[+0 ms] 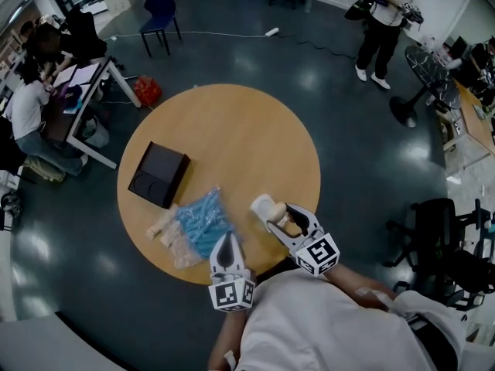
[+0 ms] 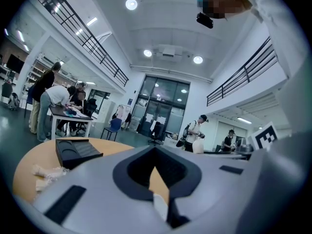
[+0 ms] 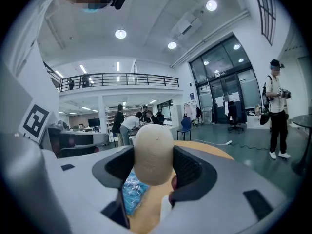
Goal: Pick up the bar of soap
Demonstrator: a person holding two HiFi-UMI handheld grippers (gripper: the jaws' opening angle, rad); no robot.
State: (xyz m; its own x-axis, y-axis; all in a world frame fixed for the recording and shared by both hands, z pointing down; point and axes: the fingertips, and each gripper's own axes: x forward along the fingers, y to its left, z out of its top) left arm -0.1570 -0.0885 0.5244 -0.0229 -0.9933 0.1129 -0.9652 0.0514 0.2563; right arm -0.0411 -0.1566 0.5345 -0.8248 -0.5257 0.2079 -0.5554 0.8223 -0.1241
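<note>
Right gripper [image 3: 154, 172] clenched on the cream bar of soap [image 3: 153, 147], long axis upright between its jaws; left gripper [image 1: 226, 246] closed, empty, near table [image 1: 232, 130] edge.

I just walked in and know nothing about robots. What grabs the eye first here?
First, the cream bar of soap clamped between the jaws of the right hand-held gripper, at the near right of the round wooden table. Left of it lies a crumpled blue bag, with a black tray beyond; the left hand-held gripper sits shut and empty at the table's near edge.
</note>
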